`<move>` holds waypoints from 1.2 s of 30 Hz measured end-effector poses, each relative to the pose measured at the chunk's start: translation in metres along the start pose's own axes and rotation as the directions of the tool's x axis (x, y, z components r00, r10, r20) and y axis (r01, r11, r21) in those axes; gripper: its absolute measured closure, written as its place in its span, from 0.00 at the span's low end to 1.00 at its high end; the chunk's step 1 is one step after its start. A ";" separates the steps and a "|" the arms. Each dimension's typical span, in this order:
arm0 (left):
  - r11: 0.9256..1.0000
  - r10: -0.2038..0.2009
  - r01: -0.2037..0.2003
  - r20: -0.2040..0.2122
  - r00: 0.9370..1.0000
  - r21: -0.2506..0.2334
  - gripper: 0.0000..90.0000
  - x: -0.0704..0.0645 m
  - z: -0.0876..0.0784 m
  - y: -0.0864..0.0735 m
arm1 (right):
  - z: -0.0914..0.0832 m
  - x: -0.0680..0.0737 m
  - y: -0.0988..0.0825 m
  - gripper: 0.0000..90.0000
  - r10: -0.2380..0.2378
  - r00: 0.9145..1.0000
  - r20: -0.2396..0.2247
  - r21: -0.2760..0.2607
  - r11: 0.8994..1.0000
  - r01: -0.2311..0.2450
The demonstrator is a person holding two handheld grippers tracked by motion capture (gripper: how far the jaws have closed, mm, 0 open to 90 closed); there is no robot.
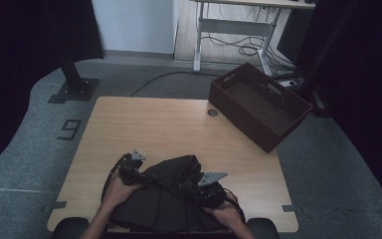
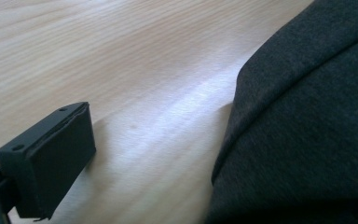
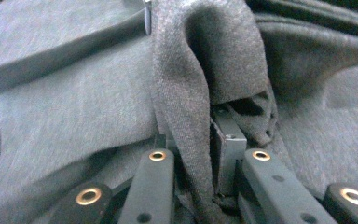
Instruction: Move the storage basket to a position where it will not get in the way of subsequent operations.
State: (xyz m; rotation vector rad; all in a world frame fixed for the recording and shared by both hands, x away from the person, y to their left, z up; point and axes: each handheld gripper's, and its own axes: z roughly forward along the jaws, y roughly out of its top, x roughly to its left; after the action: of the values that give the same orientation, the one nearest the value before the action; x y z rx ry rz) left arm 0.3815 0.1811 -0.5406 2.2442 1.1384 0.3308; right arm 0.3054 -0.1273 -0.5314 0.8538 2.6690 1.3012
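A dark grey garment [image 1: 171,196] lies bunched at the near edge of the wooden table [image 1: 164,124]. My left gripper [image 1: 133,172] rests at the garment's left edge. In the left gripper view one finger [image 2: 51,158] stands far out to the left over bare wood, with the garment [image 2: 307,126] at the right hiding the other finger; the jaws stand wide apart. My right gripper [image 1: 206,191] sits on the garment's right side. In the right gripper view an upright fold of the garment [image 3: 186,107] is pinched in my right gripper [image 3: 193,144].
A dark brown open crate [image 1: 258,104] stands at the table's far right corner, overhanging the edge. A small round grommet [image 1: 212,113] sits in the tabletop beside it. A person's hands hold both grippers at the near edge. A desk and cables stand beyond.
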 end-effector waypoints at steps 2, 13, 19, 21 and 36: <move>0.999 0.030 -0.030 -0.021 0.999 0.020 0.02 0.005 -0.002 0.006 | 0.005 -0.007 0.004 0.88 0.012 1.000 0.011 -0.016 1.000 -0.011; 0.999 0.011 -0.011 -0.005 1.000 -0.052 0.16 0.034 -0.063 0.041 | 0.025 -0.038 0.021 0.87 0.062 0.996 0.057 -0.080 0.995 -0.057; 0.995 0.055 -0.057 -0.018 0.998 -0.079 0.18 0.024 -0.070 0.085 | 0.025 -0.037 0.018 0.86 0.043 0.997 0.057 -0.099 0.994 -0.037; 0.993 0.098 -0.099 -0.014 0.995 -0.072 0.19 0.013 -0.065 0.101 | 0.025 -0.037 0.017 0.85 0.038 0.998 0.058 -0.105 0.994 -0.032; 0.967 0.255 -0.255 0.121 0.959 -0.014 0.24 -0.077 -0.010 0.167 | 0.025 -0.037 0.012 0.83 0.040 0.998 0.050 -0.137 0.990 -0.033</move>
State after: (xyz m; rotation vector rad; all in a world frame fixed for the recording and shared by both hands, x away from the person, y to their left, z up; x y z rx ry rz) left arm 0.4388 0.0475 -0.4281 2.3813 0.7874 0.2897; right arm 0.3494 -0.1222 -0.5450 0.9097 2.5022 1.4289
